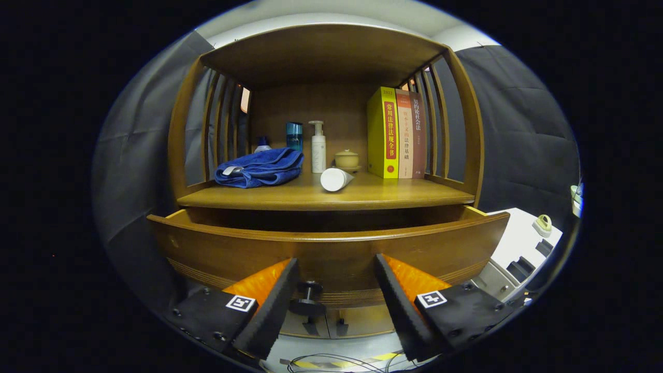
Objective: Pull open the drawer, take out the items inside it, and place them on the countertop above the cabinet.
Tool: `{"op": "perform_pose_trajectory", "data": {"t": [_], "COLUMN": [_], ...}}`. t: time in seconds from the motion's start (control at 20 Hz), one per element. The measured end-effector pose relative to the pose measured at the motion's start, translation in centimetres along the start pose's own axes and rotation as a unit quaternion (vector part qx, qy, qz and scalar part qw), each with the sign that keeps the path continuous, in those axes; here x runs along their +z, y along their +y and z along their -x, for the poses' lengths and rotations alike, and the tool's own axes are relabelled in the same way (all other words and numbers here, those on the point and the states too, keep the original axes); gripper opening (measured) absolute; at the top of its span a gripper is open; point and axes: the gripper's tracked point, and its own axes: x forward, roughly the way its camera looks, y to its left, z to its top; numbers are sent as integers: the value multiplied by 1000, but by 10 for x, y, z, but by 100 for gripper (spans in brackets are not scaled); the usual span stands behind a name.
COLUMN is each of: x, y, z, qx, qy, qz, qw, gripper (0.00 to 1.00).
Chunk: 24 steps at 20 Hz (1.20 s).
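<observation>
Two fingers (pixel 269 305) of the tool (pixel 336 303) spread apart, clamped on nothing; drawer knob (pixel 307 303) sitting in the gap, close to the left finger, touching neither as far as can be told. Probably released after the pull, or not yet re-gripped. Just beyond: drawer (pixel 331 248) pulled partway out, front panel bowed toward the camera, dark opening behind its top edge. Interior hidden by the front panel from this low angle, so contents cannot be told. Above the drawer: desk (pixel 404 194), the wooden top meant to receive the items. Already lying there: folded blue towel (pixel 260 167) at left, white tube (pixel 335 179) on its side near the middle front. Further back, upright against the rear panel: blue bottle (pixel 293 135), white pump bottle (pixel 318 146), small lidded pot (pixel 346 159); three books (pixel 396 133) standing at right. Free space on the desk front right, a likely drop spot.
</observation>
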Motion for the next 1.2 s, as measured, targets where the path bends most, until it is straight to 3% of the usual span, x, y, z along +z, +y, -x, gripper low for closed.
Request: {"op": "perform_pose_trajectory", "data": {"t": [0.6, 0.85, 1.2], "x": [14, 16, 141], "y": [0, -5, -36], "z": [-57, -56, 0], "qx": [0, -11, -18], "qy": [2, 12, -77], "qz": [-9, -16, -21], "qw": [1000, 1000, 997], "gripper": [98, 99, 99]}}
